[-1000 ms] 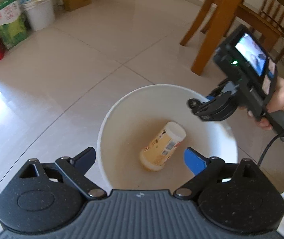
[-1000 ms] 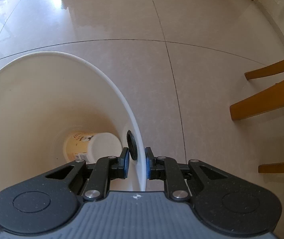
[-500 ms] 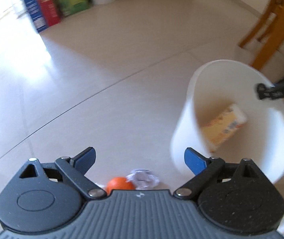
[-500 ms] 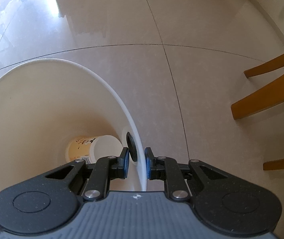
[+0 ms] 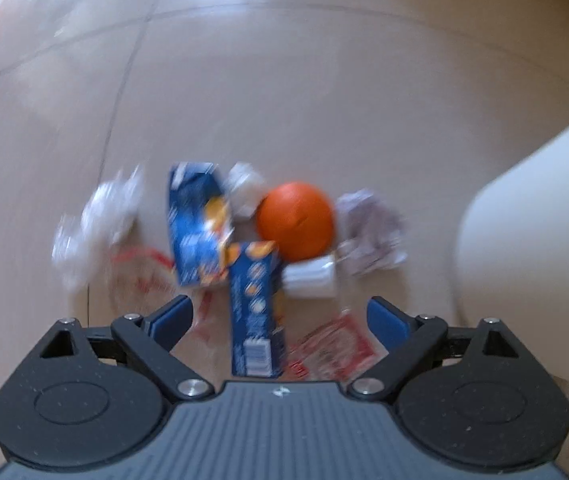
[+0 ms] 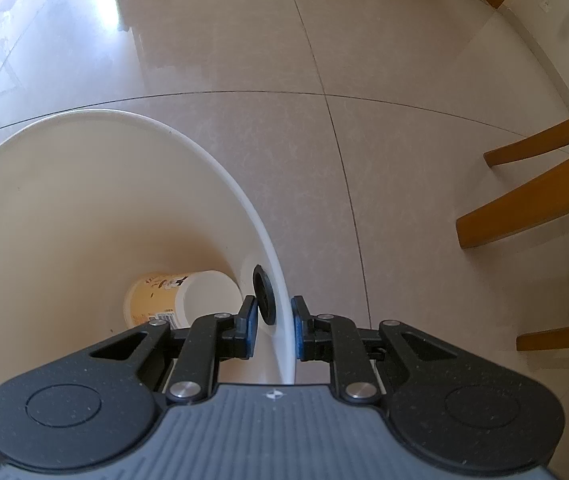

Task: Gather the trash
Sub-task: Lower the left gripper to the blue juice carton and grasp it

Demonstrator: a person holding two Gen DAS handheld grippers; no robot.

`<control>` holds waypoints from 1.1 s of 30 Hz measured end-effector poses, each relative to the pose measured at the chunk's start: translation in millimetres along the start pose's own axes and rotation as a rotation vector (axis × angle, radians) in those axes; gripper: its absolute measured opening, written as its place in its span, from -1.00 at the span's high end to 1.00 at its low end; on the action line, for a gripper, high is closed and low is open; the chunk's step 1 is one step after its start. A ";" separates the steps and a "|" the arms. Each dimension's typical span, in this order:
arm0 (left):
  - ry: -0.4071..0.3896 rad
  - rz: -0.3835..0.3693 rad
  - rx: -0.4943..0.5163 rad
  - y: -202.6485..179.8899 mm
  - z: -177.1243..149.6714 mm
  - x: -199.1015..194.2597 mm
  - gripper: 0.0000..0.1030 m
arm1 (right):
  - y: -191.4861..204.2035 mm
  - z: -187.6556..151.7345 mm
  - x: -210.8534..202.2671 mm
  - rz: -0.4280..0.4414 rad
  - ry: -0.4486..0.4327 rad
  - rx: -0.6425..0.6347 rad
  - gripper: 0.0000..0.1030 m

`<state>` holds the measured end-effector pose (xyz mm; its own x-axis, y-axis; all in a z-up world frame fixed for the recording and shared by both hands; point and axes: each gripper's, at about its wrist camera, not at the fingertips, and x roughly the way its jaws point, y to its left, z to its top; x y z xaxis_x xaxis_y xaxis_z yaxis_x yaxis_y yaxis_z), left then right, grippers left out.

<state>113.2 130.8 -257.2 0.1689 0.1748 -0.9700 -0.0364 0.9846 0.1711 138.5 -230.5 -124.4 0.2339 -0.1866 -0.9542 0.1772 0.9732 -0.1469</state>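
Left gripper [image 5: 280, 316]: we find its jaws spread wide and holding nothing, poised above a heap of trash on the tiled floor [image 5: 324, 80]. Directly between its fingers and just ahead lies a blue carton [image 5: 256, 312], lengthwise toward us. A second blue carton [image 5: 198, 224] sits beyond it to the left, touching it. An orange ball [image 5: 295, 220] rests ahead, against the nearer carton's far corner. We note crumpled white paper [image 5: 100, 220] off to the left, another crumpled wad [image 5: 370, 232] to the right of the ball, and a red-printed wrapper [image 5: 332, 352] close to the right finger. This view is motion-blurred, so finer detail cannot be confirmed. At the far right edge we see the wall of a white bucket [image 5: 532, 240].

Right gripper [image 6: 273, 328]: we find it closed down on the rim of that bucket [image 6: 220, 168], one finger inside the wall and one outside. Inside the bucket, ahead and to the left of the fingers, lies a yellow cup [image 6: 164, 296] on its side. A black knob [image 6: 263, 294] sits on the inner wall just ahead of the inside finger. Wooden chair legs [image 6: 532, 208] stand well to the right.
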 end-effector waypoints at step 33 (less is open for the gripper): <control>-0.014 0.068 -0.014 4.7 -24.5 81.3 0.35 | -12.3 -4.8 -4.5 0.024 -0.023 0.015 0.58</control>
<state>102.7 149.5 -339.5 0.1797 0.2411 -0.9537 -0.0621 0.9703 0.2336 130.6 -241.0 -119.5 0.2605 -0.1663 -0.9510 0.1858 0.9753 -0.1197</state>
